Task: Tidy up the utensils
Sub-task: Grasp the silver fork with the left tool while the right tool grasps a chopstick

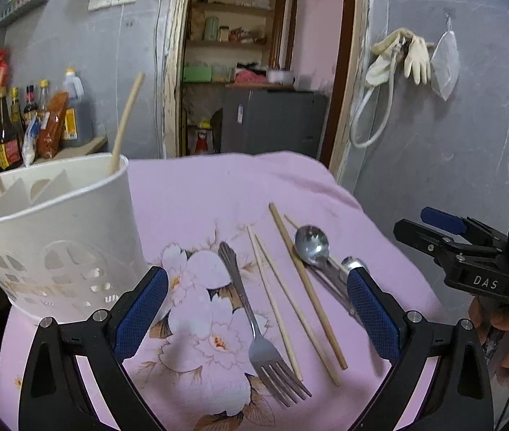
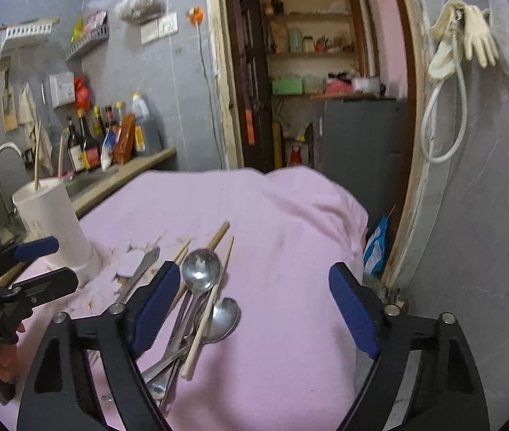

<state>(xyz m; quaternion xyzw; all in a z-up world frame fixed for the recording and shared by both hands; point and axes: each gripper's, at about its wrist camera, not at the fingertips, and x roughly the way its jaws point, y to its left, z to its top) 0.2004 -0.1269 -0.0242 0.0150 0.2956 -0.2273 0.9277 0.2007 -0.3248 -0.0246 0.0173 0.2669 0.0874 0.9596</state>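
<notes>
Left tool [image 1: 258,309] spread wide over fork [image 1: 254,323], right tool [image 2: 254,309] spread above spoons [image 2: 200,269], both empty

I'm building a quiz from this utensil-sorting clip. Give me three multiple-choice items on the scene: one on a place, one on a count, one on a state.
1. Where does the white holder stand?
A. Left of the loose utensils, on the pink cloth
B. On the shelf
C. Right of the spoons

2. How many chopsticks stand in the holder?
A. None
B. Two
C. Five

3. How are the left gripper and right gripper?
A. Both open, empty
B. Left shut on the fork
C. Right shut on a spoon

Answers: 1 A, it stands at the cloth's left edge; 2 B, two sticks rise from it; 3 A, both pairs of jaws are spread with nothing gripped.
</notes>
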